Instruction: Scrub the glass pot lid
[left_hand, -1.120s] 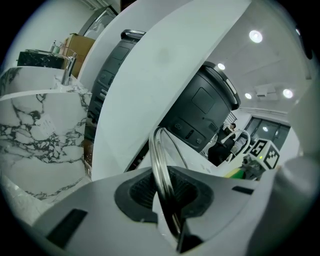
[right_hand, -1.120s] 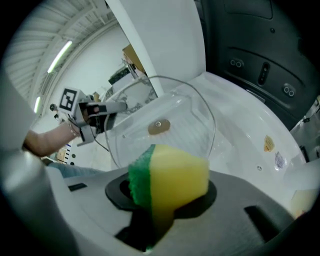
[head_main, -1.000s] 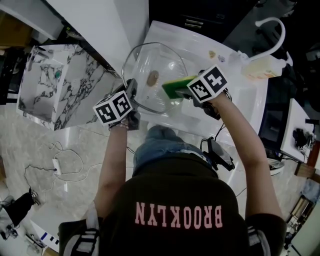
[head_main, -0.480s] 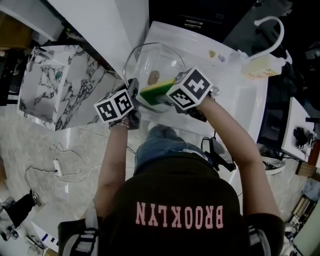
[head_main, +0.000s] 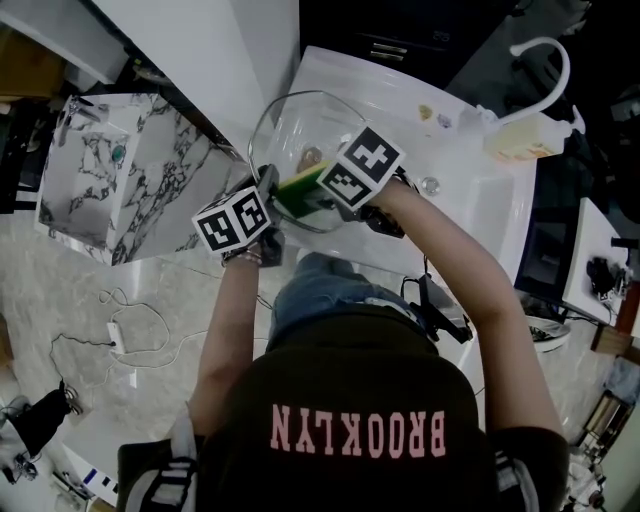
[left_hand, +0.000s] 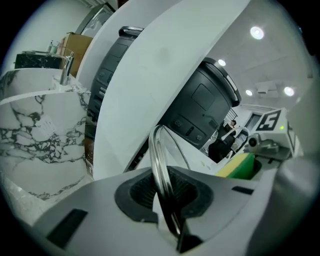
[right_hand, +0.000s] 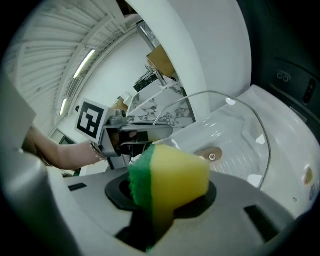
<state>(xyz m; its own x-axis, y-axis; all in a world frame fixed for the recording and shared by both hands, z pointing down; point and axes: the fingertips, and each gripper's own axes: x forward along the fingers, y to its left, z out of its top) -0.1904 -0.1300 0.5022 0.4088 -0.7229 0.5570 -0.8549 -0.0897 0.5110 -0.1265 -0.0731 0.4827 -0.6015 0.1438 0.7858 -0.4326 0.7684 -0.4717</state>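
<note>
Glass lid (head_main: 312, 130) between left tool (head_main: 266, 186) jaws

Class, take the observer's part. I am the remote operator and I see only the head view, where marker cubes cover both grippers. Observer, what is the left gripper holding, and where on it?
Observer: The left gripper is shut on the metal rim of the glass pot lid, which its own view shows edge-on.
Operator: And the right one?
Observer: The right gripper is shut on a sponge, yellow foam with a green scouring layer on one side.
Operator: What lies past the sponge?
Observer: The right gripper view shows the lid's brown knob, with a screw at its centre.
</note>
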